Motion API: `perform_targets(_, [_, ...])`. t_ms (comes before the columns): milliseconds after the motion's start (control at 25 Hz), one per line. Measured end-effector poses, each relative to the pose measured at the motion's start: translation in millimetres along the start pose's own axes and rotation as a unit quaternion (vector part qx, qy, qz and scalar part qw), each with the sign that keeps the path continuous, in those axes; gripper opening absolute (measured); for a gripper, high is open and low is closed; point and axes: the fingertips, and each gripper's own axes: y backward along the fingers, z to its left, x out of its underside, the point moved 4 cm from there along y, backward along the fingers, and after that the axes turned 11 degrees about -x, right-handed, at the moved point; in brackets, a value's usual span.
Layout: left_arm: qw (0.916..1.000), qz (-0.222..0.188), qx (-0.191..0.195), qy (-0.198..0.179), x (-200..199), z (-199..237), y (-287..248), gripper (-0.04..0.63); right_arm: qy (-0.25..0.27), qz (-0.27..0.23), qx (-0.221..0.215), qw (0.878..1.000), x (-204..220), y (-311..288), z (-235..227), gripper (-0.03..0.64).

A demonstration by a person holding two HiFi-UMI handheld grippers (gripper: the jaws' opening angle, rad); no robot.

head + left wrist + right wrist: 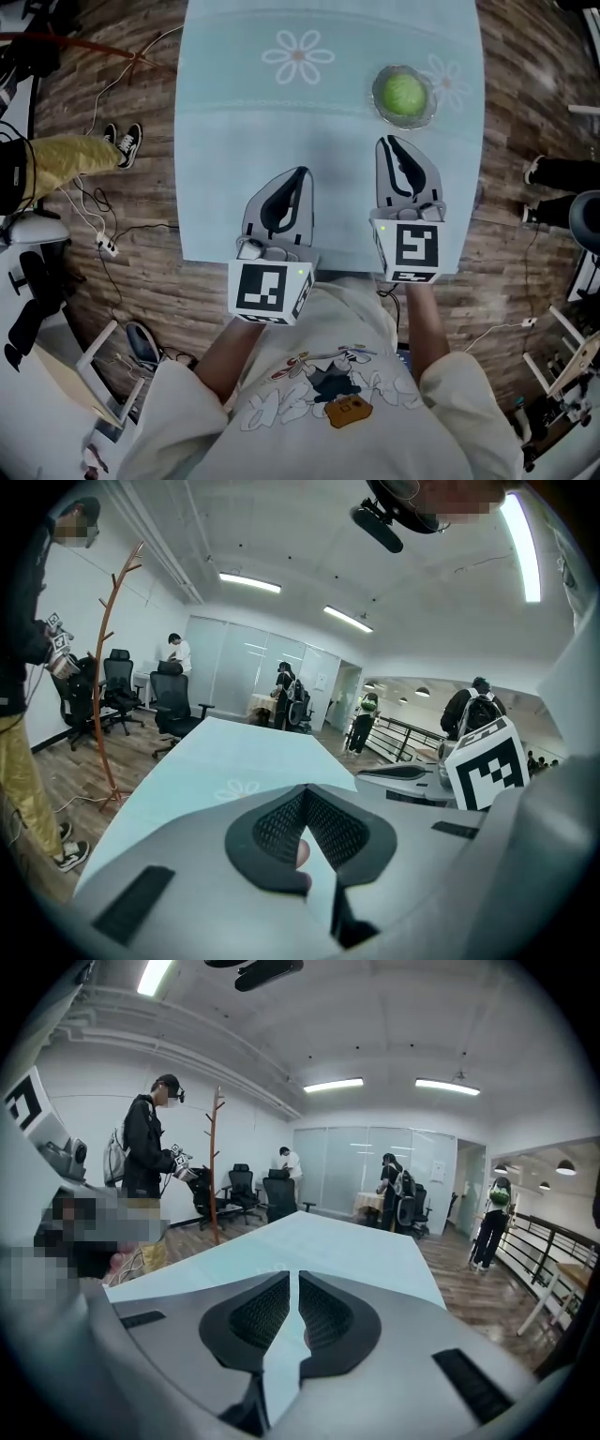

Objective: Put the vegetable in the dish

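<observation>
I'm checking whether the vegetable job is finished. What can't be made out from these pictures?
Vegetable: head view, too small to name its kind.
Dish: its inside is covered by the vegetable in the head view; neither gripper view shows it.
Table, near edge: head view, partly covered by the left gripper and right gripper.

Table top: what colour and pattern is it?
Pale blue table top with white flower prints; head view shows it best.

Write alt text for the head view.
From above, a green vegetable sits in a dish at the far right of a pale blue table. Closer in, the left gripper and right gripper are both shut and empty.
</observation>
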Motion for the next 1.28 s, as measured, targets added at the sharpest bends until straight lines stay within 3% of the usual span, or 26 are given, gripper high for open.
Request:
perform_targets(600, [0.9986,-0.011,0.046,-0.026,-40.1,-6.7,43.2,0.006,-0.004,-0.041,-0.007,0.999,-49.6,42.5,38.4,0.029])
perform_targets(840, [0.9970,-0.024,0.067,-0.032,-58.8,-10.7,54.3,0.006,-0.034,-0.070,-0.018,0.997,-58.5,57.0,50.1,0.023])
perform_targets(1280, [0.9949,-0.017,0.091,-0.040,-57.3,-21.4,69.6,0.006,-0.065,-0.106,-0.006,0.992,-68.8,86.2,74.2,0.023])
